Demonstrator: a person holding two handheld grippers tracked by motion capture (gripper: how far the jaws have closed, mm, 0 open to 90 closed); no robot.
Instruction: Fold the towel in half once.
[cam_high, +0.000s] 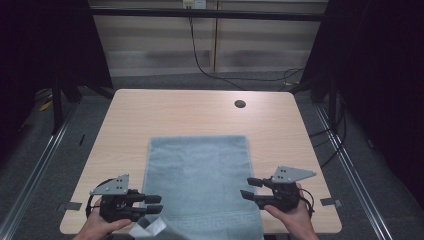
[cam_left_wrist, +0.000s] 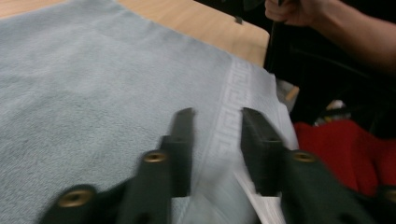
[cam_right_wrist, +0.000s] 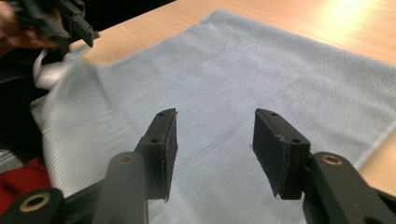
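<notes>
A grey-blue towel (cam_high: 197, 175) lies flat on the wooden table (cam_high: 175, 110), its patterned border along the near edge. Its near left corner (cam_high: 150, 227) is rumpled and hangs past the table's front edge. My left gripper (cam_high: 155, 204) sits at that corner, pointing right with its jaws apart. In the left gripper view the left gripper (cam_left_wrist: 217, 114) hovers over the border of the towel (cam_left_wrist: 93, 84) and nothing is pinched. My right gripper (cam_high: 246, 187) is at the towel's near right edge, pointing left. In the right gripper view the right gripper (cam_right_wrist: 217, 114) stands open above the towel (cam_right_wrist: 257, 70).
A round cable hole (cam_high: 240, 104) sits near the table's far edge. Black cables (cam_high: 200, 60) run over the floor behind. Metal rails (cam_high: 40, 160) flank the table. Red cloth (cam_left_wrist: 341, 149) shows below the front edge.
</notes>
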